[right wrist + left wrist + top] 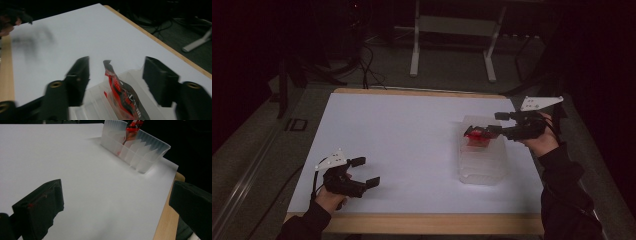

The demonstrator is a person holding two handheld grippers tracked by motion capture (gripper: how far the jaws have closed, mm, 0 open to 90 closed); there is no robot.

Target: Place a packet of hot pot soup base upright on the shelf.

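Worktop (412, 145): sheet (402, 130) covers most of top, bare edge along near side. Bin (482, 160) on sheet, right of centre, divided into slots. Packet (476, 136) upright in bin's far part. Right claw (482, 131) above bin's far end, jaws either side of packet. Left claw (365, 172) near-left over sheet, well apart from bin.

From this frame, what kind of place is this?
Probably a dim lab or data-collection room: a white-topped table with a clear divided bin, loose cables on the floor, and a metal stand's legs behind.
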